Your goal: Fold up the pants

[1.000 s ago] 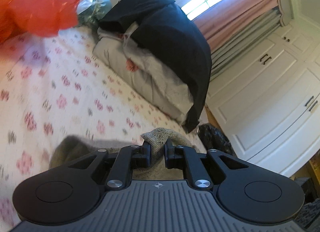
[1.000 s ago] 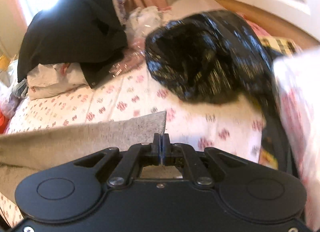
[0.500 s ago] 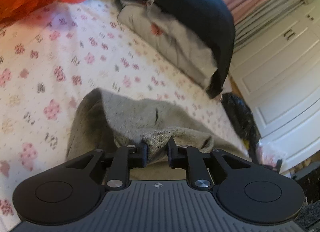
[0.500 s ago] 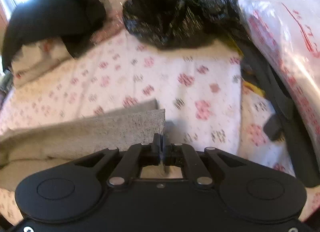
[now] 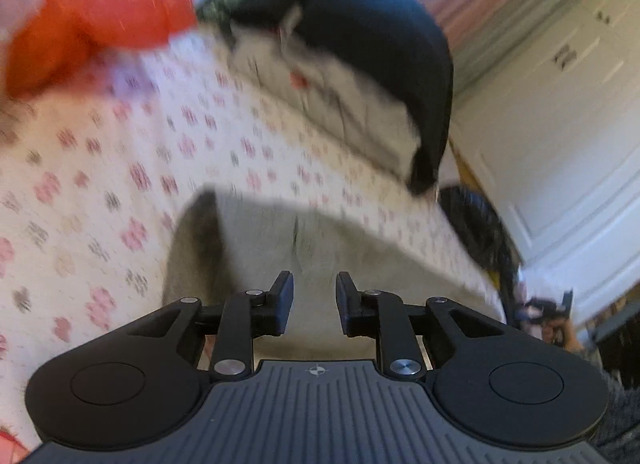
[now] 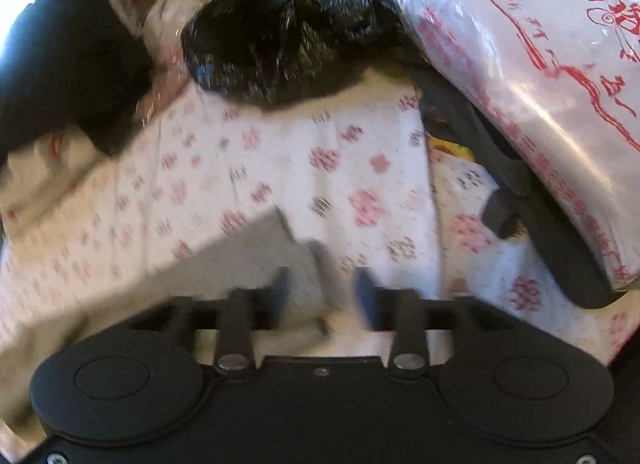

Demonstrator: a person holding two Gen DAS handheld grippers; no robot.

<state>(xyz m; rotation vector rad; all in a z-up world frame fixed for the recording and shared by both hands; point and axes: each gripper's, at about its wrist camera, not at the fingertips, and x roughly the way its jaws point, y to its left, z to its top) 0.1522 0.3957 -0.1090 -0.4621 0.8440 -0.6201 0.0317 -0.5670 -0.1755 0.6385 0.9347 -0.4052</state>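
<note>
The grey-beige pants (image 5: 320,240) lie folded on the floral bedsheet (image 5: 80,184), just ahead of my left gripper (image 5: 314,296). Its jaws are opening with a small gap, and no cloth is pinched between them; the fabric lies underneath. In the right wrist view the pants' end (image 6: 240,260) lies on the sheet (image 6: 320,152). My right gripper (image 6: 322,292) hovers over that corner, blurred, its jaws opening wide. A blurred strip of the cloth's edge shows between the fingers, but the pads stand apart from it.
A black plastic bag (image 6: 288,36) and a white bag with red print (image 6: 540,84) crowd the right side of the bed. A black garment (image 5: 360,36) drapes over folded bedding at the back. An orange-red bag (image 5: 100,12) sits far left. White cupboard doors (image 5: 560,124) stand beyond the bed.
Both grippers were shut on the pants' edge and have let it go. The left gripper has pulled back and up, so more of the folded cloth shows. The right gripper has rolled and shifted.
</note>
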